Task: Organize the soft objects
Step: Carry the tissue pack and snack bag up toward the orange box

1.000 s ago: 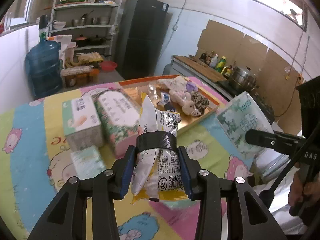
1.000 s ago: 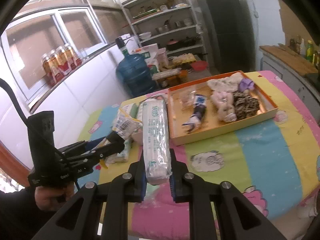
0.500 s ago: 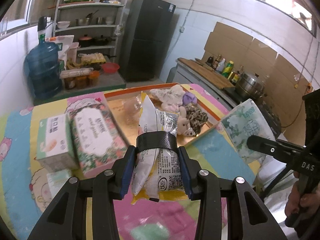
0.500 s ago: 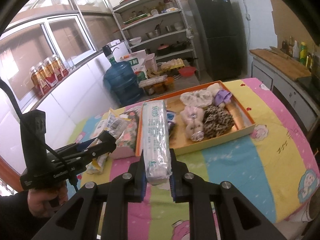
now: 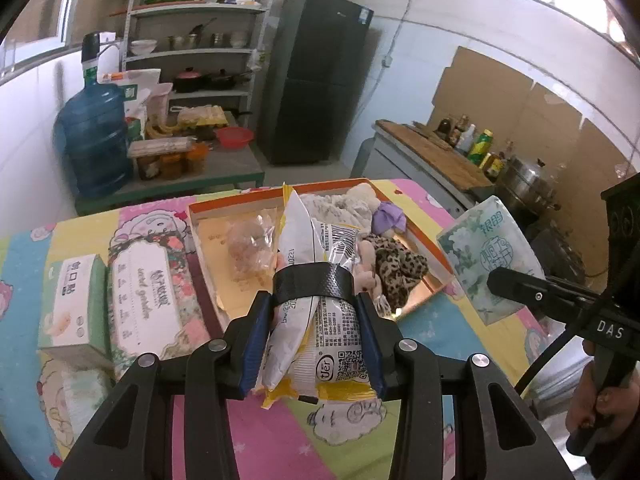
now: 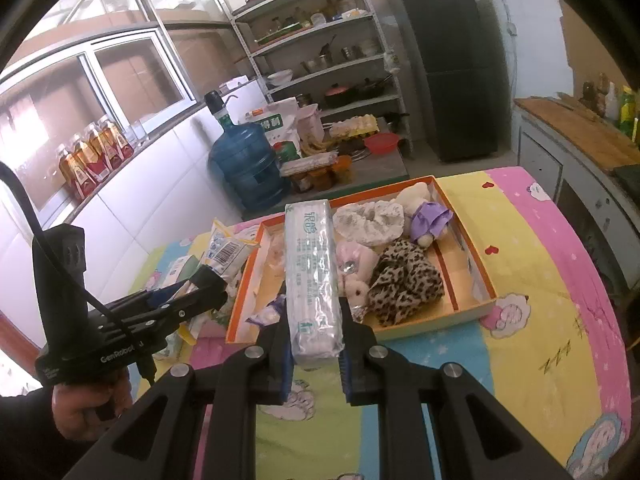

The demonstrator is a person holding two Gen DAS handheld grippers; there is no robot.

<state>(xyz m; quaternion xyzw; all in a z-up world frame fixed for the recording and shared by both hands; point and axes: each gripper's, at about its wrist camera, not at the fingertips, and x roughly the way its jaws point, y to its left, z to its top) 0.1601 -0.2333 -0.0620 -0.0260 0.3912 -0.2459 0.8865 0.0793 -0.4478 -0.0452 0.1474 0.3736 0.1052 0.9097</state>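
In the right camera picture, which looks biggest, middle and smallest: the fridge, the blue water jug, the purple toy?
1. Fridge
2. Blue water jug
3. Purple toy

The toy sits nearer the camera, yet looks smallest.

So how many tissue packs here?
4 tissue packs: one in the right gripper, two side by side left of the tray, one blurry nearer the camera. Others may be hidden.

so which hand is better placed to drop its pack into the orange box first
Left, probably. The left gripper holds the snack packets with their tips over the orange box, above its barer left half. The right gripper holds the tissue pack nearer the plush toys.
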